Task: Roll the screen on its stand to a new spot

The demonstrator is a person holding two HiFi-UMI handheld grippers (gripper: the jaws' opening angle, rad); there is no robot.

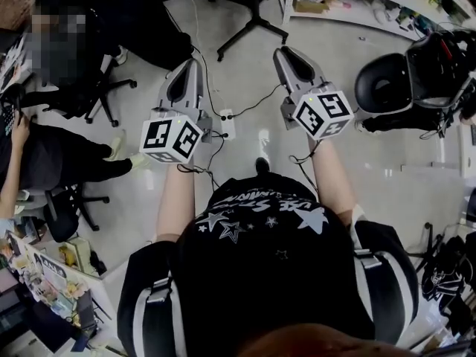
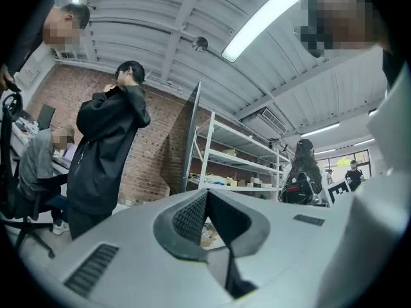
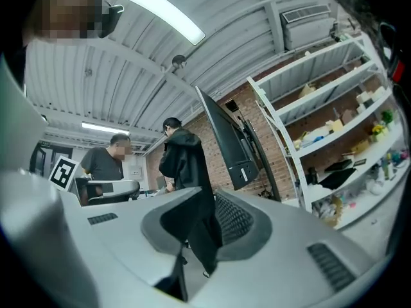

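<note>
- Forearms of the person wearing the head camera reach forward side by side over the grey floor (image 1: 245, 143). Both are bare, and the left forearm (image 1: 175, 199) and right forearm (image 1: 332, 181) run nearly parallel.
- Each hand sits under its gripper's marker cube, so the fingers cannot be made out.
- The left gripper (image 1: 190, 64) points ahead, away from the body, and is held about level. Its jaws are pressed together at the tips with nothing between them.
- The right gripper (image 1: 285, 50) also points ahead, angled slightly outward to the right. In the right gripper view its jaws stand a narrow gap apart and grip nothing; only the room shows through the gap.
- The screen (image 3: 226, 140), a dark flat panel on a black stand, is ahead of both grippers and well apart from them. It stands in front of a brick wall (image 2: 151, 156) and just beside a white shelf unit (image 3: 308, 130).
- In the left gripper view the screen appears almost edge-on, between a person in a long black coat (image 2: 106, 156) and the shelf unit. That person stands with both hands raised to the collar.
- A black legged base (image 1: 253, 17) rests on the floor at the top of the head view, beyond the gripper tips. Whether it belongs to the screen's stand cannot be told.
- A seated person (image 1: 44, 158) is at the left edge of the head view, and a black office chair (image 1: 383, 84) is at the right.
</note>
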